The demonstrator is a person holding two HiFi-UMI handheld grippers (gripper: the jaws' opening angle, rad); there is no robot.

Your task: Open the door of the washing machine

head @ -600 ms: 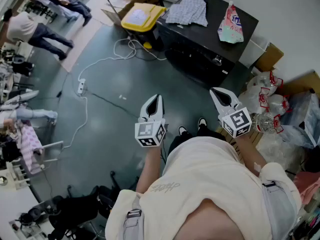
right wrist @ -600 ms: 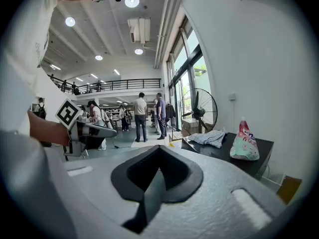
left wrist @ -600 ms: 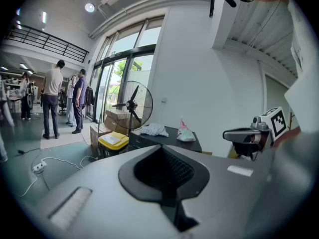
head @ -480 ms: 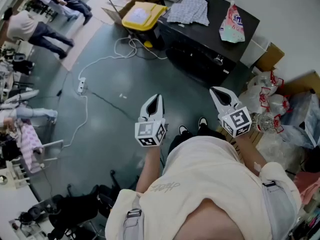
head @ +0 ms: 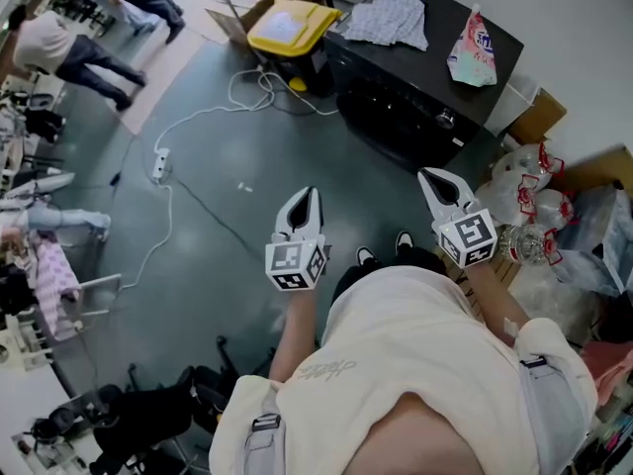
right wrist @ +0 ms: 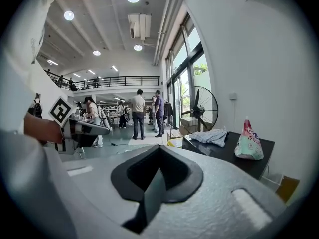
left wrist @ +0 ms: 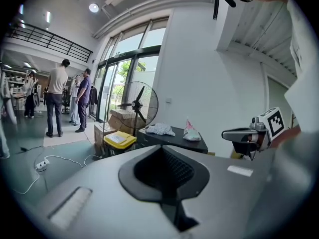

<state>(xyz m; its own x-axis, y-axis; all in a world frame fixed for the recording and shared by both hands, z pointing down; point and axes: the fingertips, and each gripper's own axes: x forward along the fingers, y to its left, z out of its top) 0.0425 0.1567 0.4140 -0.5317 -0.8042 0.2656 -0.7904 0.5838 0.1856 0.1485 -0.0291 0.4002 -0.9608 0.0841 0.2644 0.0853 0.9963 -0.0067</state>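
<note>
I am holding the left gripper (head: 313, 194) and the right gripper (head: 428, 176) clenched on nothing. The washing machine (head: 396, 107) is standing ahead, well apart, with the right gripper sitting nearer its front.

The person wears a loose cream T-shirt (head: 415, 364) with faint script (head: 322, 369) printed on it, grey straps (head: 259, 433) with dark buckles at both sides, perhaps a harness, and black shoes (head: 365, 256) with white trim. The left gripper (head: 311, 194) and right gripper (head: 428, 175) are alike: a pale grey-white shell tapering to a point, black-lined jaws, and at the rear a white cube (head: 295, 263) carrying black square markers. Seen along its own jaws, each shell is matte and faintly speckled, with a black teardrop-shaped recess.
</note>
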